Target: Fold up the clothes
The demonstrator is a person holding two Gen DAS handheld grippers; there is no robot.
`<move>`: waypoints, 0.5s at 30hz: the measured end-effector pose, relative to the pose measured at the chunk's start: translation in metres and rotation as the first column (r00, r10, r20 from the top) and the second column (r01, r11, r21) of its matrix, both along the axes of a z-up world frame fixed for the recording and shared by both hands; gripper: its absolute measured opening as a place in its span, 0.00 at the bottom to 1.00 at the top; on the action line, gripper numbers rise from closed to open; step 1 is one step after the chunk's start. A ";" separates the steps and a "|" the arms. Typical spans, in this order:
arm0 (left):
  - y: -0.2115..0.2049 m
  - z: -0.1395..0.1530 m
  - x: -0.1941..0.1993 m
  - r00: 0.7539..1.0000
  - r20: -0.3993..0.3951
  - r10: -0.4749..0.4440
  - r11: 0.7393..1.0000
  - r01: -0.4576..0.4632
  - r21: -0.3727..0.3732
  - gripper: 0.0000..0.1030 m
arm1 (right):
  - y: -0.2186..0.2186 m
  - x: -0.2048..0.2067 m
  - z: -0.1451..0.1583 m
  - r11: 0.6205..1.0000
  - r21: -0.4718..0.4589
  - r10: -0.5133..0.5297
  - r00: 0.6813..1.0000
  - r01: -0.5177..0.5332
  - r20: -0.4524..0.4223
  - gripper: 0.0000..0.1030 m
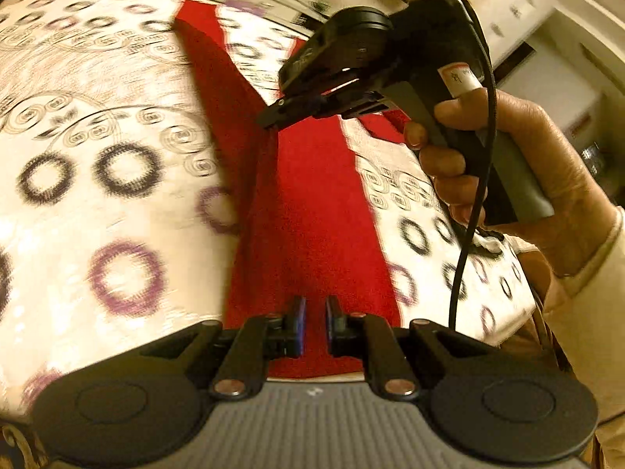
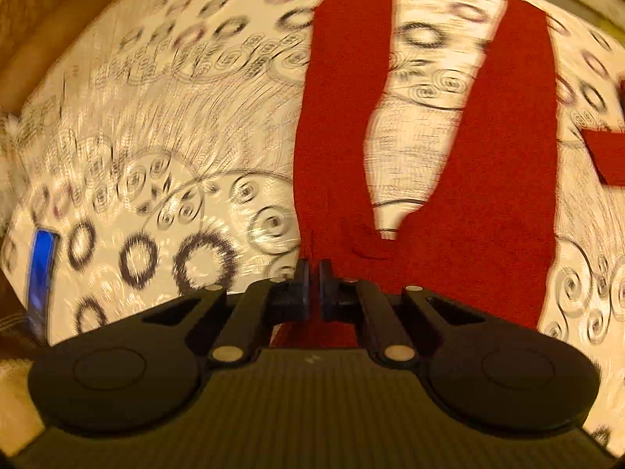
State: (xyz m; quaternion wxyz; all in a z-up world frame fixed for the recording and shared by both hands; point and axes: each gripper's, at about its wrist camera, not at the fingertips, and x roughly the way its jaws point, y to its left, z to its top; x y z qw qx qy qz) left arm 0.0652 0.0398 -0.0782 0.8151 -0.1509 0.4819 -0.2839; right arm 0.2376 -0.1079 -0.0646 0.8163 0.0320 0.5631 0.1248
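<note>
Two handheld grippers work over a red garment [image 2: 504, 179] spread flat on a cream bedspread [image 2: 164, 125] printed with dark rings. The left gripper [image 1: 314, 322] hovers above the red cloth, jaws a narrow gap apart and empty. The right gripper [image 2: 314, 273], nearly closed, pinches the garment's edge, seen lifted in the left view beside the person's hand [image 1: 519, 168].

The cream bedspread [image 2: 164, 148], printed all over with rings and swirls, carried the red garment [image 2: 504, 179], spread flat, its two long strips running apart.
</note>
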 end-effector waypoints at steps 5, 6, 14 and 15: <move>-0.022 0.006 0.005 0.997 0.029 -0.065 0.997 0.064 0.041 0.11 | -0.078 -0.016 -0.007 0.989 0.071 -0.134 0.991 0.133 0.008 0.02; -0.024 0.006 0.006 0.997 0.035 -0.064 0.997 0.062 0.055 0.12 | -0.090 -0.018 -0.013 0.985 0.079 -0.154 0.988 0.154 -0.004 0.02; 0.009 -0.012 0.030 0.997 0.036 0.069 0.979 -0.074 0.188 0.49 | -0.127 -0.031 -0.044 0.964 0.188 -0.183 0.982 0.188 -0.046 0.06; 0.014 -0.017 0.035 0.997 0.030 0.077 0.976 -0.082 0.203 0.49 | -0.117 -0.027 -0.042 0.970 0.179 -0.162 0.986 0.166 -0.041 0.15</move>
